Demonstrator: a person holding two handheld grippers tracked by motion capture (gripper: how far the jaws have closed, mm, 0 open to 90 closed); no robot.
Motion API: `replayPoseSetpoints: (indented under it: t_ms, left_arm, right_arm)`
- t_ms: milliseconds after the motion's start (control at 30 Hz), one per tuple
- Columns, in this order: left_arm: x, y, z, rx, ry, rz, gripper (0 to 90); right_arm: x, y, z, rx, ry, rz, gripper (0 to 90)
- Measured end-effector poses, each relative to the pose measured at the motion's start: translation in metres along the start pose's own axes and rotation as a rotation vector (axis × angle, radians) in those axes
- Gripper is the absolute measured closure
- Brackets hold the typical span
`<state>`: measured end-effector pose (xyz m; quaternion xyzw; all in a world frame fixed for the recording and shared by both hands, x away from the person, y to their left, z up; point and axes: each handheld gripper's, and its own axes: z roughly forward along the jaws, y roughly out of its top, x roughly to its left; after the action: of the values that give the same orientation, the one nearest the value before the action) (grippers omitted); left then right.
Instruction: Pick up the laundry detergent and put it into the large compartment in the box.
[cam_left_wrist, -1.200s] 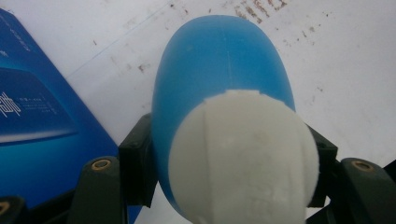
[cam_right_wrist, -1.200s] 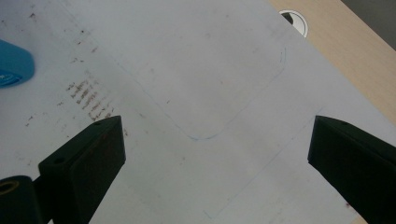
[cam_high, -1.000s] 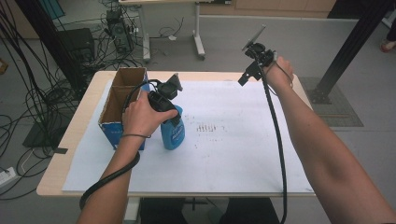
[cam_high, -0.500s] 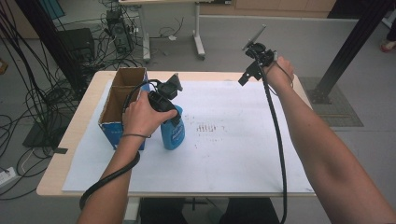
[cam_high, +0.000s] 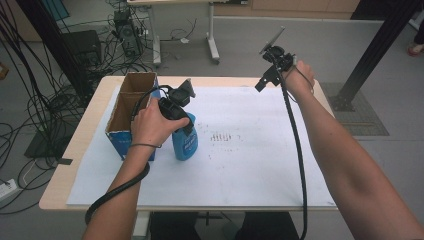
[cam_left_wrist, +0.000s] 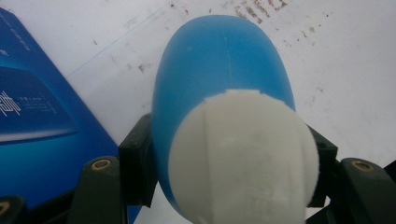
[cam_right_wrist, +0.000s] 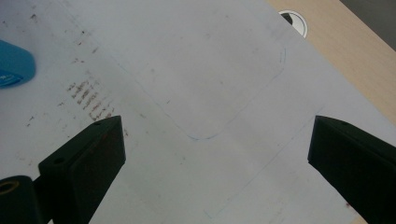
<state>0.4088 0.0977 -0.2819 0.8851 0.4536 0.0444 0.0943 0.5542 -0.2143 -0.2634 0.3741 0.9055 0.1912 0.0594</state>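
Note:
A blue bottle (cam_high: 185, 144) with a white cap (cam_left_wrist: 243, 158) stands on the white paper (cam_high: 260, 155), right beside a blue cardboard box (cam_high: 131, 102). My left gripper (cam_high: 179, 120) comes down on the bottle's top and is shut on it. In the left gripper view the black pads (cam_left_wrist: 135, 163) press on both sides of the bottle (cam_left_wrist: 219, 60) just below the cap. My right gripper (cam_high: 266, 79) hangs in the air over the table's far right corner. Its jaws (cam_right_wrist: 215, 154) are open with nothing between them, above bare paper.
The open-topped box (cam_left_wrist: 37, 116) stands at the table's left, touching or nearly touching the bottle. Brownish smudges (cam_high: 222, 137) mark the middle of the paper. A cable grommet (cam_right_wrist: 295, 19) sits in the wooden tabletop (cam_right_wrist: 355, 51) past the paper's edge. Cables and desk legs lie on the floor behind.

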Motion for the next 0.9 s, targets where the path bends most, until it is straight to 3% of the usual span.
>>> replayPoseSetpoints:
  t_ms: [900]
  left_arm:
    - [-0.0004,0.0003,-0.0001,0.005,0.002,-0.003,37.7]
  right_arm:
    - [0.0001,0.0001,-0.0014,0.001,-0.006,-0.005,4.0]
